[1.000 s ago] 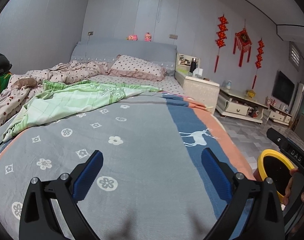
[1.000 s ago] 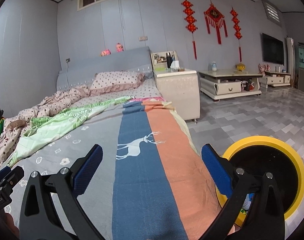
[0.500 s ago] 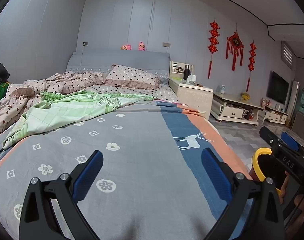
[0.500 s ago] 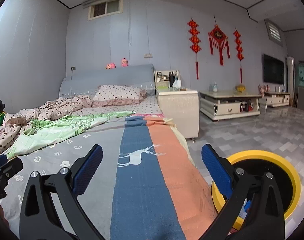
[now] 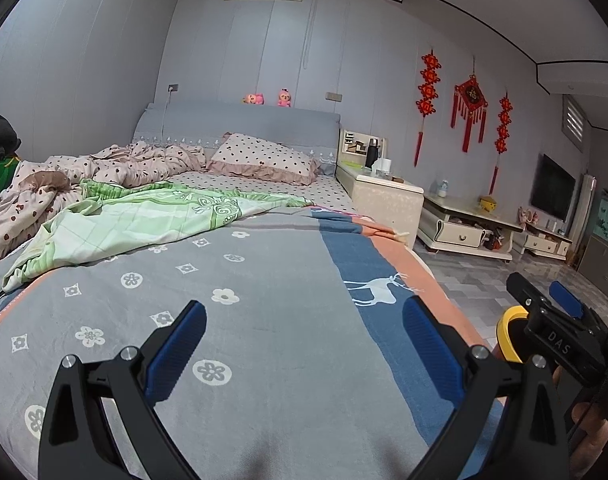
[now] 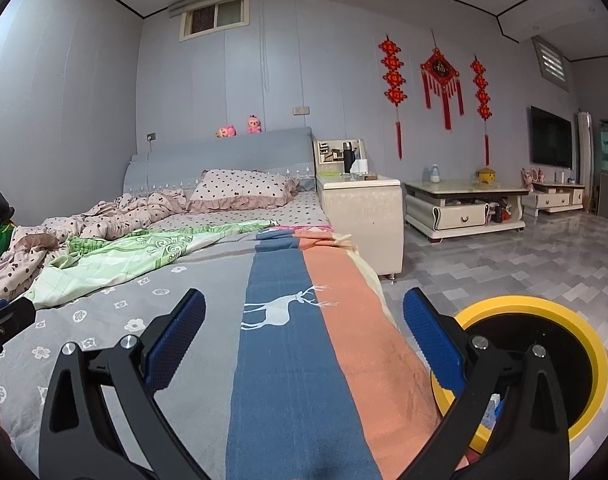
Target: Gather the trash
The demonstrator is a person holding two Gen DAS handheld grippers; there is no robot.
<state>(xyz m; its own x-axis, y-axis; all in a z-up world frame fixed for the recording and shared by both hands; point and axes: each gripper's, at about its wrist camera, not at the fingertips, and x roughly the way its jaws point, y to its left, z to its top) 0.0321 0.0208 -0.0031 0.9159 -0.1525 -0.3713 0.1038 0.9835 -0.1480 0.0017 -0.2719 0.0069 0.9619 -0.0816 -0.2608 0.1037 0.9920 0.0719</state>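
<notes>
A yellow-rimmed black bin (image 6: 544, 356) stands on the floor beside the bed's right edge, with a bit of pale trash (image 6: 494, 406) inside; the left wrist view shows only a slice of the bin's rim (image 5: 510, 332). My left gripper (image 5: 304, 344) is open above the grey flowered blanket (image 5: 263, 320), nothing between its blue pads. My right gripper (image 6: 304, 336) is open over the blue and orange stripes (image 6: 304, 360), its right finger (image 6: 432, 340) in front of the bin. In the left wrist view the right gripper (image 5: 560, 320) shows at the far right. No loose trash shows on the bed.
A green quilt (image 5: 143, 216), spotted duvet (image 5: 115, 168) and pillow (image 5: 263, 158) lie at the bed's far end. Beyond the right side stand a cream nightstand (image 6: 360, 216), a low cabinet (image 6: 464, 208) and tiled floor (image 6: 524, 264). A wall TV (image 6: 550, 136) hangs far right.
Both wrist views have tilted upward, showing more wall and ceiling. The bin has slid lower and to the right in both. Both grippers stay open.
</notes>
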